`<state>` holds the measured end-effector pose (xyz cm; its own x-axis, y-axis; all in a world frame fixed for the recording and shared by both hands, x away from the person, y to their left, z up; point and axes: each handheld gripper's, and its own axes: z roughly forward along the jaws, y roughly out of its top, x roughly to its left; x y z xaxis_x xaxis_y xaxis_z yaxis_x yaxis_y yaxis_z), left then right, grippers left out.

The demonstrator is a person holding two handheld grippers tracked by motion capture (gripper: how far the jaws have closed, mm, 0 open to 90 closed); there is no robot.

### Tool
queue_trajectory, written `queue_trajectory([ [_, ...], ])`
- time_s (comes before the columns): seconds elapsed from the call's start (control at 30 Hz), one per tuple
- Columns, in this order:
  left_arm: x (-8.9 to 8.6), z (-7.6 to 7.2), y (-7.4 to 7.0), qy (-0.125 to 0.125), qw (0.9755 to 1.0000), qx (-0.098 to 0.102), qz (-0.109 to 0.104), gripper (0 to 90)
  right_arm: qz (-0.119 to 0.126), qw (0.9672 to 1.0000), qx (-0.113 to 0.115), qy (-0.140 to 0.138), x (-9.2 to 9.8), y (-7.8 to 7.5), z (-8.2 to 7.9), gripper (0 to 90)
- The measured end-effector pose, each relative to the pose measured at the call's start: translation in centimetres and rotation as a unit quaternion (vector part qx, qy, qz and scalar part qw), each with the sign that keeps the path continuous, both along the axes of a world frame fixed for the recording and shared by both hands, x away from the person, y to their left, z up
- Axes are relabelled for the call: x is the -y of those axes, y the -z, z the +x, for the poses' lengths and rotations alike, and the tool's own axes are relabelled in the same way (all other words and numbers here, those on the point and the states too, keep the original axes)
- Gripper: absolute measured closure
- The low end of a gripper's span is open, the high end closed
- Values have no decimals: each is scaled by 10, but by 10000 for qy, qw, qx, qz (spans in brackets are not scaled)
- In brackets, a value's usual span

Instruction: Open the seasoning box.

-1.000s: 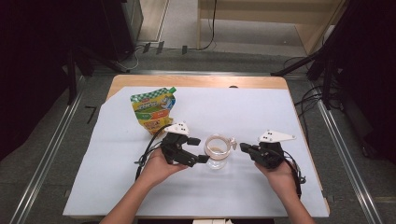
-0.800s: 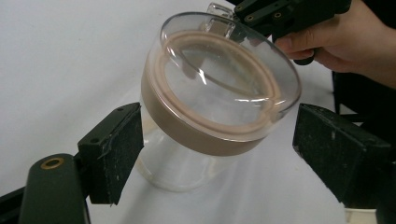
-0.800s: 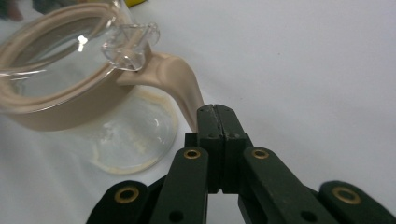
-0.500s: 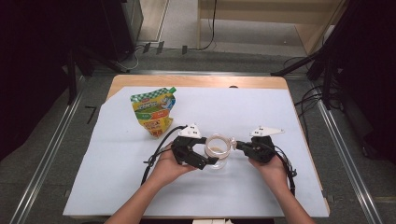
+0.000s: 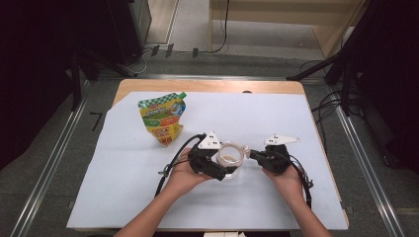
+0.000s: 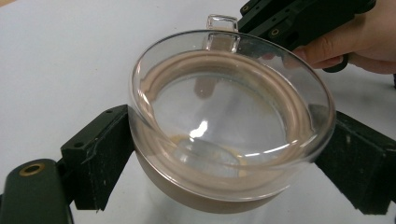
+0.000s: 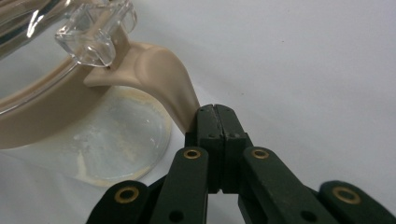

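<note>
One clear glass jar [image 5: 231,159] with a beige band under its rim stands on the white sheet [image 5: 123,187], at about 6 o'clock from the table's middle, between the two grippers. The left gripper [image 5: 225,171] comes at it from 9 o'clock; in the left gripper view its jaws stand wide, one on each side of the jar [image 6: 224,126], at 9 and 3 o'clock of the body just below the beige band. They have just been opening, with the jar between them, and the pads sit right at the glass; whether they press on it I cannot tell. The right gripper [image 5: 254,155] sits at 3 o'clock of the jar. In the right gripper view its jaws are closed flat together beside the lower end of one beige tab [image 7: 161,79] that curves down from the rim. One colourful snack bag [image 5: 162,118] stands at 10 o'clock from the jar, well apart from it.

Counted: one jar, one bag, one sheet, two grippers.
</note>
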<state>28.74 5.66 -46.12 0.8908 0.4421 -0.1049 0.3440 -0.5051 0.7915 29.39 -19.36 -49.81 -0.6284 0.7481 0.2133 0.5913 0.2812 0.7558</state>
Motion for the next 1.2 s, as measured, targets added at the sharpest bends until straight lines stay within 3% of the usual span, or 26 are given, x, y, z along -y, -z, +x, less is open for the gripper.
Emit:
queue_trajectory([
  [0.13,0,0,-2,-38,10000,-46,-55,99,16,10000,-10,10,0,0,0,900],
  [0.27,1,-1,-7,-29,10000,14,44,102,18,10000,-5,3,0,0,0,900],
  [0.37,1,-2,-11,-36,10000,44,-7,106,22,10000,4,-12,0,0,-1,900],
  [0.53,2,1,-15,-44,9999,-110,24,100,24,10000,-5,-6,0,0,-1,900],
  [0.8,5,3,-24,34,9999,-41,125,101,39,10000,-11,6,0,0,-1,900],
  [0.9,6,5,-29,121,9998,-122,92,107,50,10000,-27,14,0,0,-2,900],
  [0.97,5,6,-32,263,9992,-206,-220,220,89,10000,-15,5,1,0,-2,900],
  [1.1,13,4,-38,320,9992,-162,-166,267,74,10000,-19,-19,1,0,-3,900],
  [1.2,16,3,-44,413,9987,-222,-198,396,100,9999,-22,-19,1,-1,-3,900],
])
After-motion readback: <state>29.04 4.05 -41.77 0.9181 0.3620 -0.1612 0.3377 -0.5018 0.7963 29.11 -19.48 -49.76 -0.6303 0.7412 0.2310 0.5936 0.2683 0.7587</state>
